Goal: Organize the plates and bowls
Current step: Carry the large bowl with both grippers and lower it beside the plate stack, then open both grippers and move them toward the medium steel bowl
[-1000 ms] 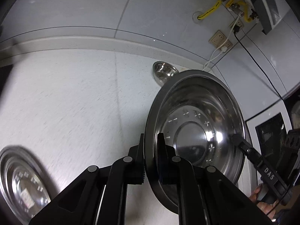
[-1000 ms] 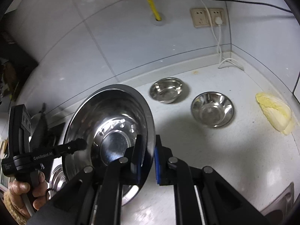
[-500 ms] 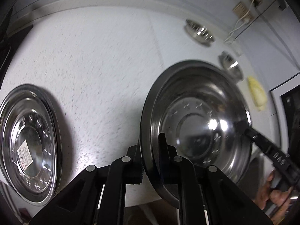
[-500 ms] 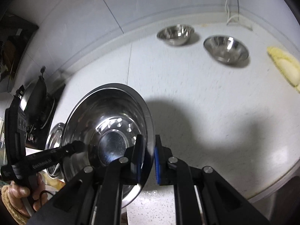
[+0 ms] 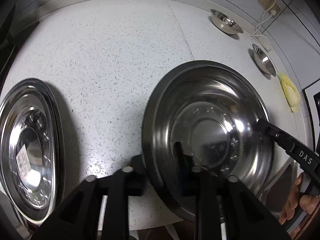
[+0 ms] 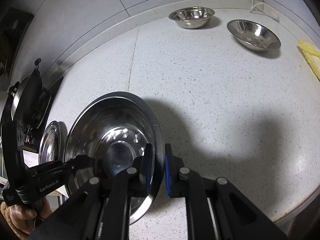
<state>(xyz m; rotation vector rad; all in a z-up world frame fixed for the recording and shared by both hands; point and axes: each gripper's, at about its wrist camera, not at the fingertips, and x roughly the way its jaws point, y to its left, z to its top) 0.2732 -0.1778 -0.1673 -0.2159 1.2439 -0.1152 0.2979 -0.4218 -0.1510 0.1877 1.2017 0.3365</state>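
Large plate (image 5: 210, 124) on table (image 5: 120, 60) near front edge, its rim between fingers of left gripper (image 5: 160, 162) on one side and right gripper (image 6: 158, 164) on opposite side. Second plate (image 5: 28, 152) on table to its left, apart, also by front edge. Two bowls (image 6: 192, 17) (image 6: 253, 35) side by side on table near back wall, well apart from plates. Cabbage piece (image 5: 290, 94) right of bowls. Cable (image 5: 262, 30) behind bowls.

The speckled white stone countertop (image 6: 210, 84) carries two small round steel bowls (image 6: 191, 17) (image 6: 253, 35) beside the pale yellow cabbage piece (image 6: 311, 58).
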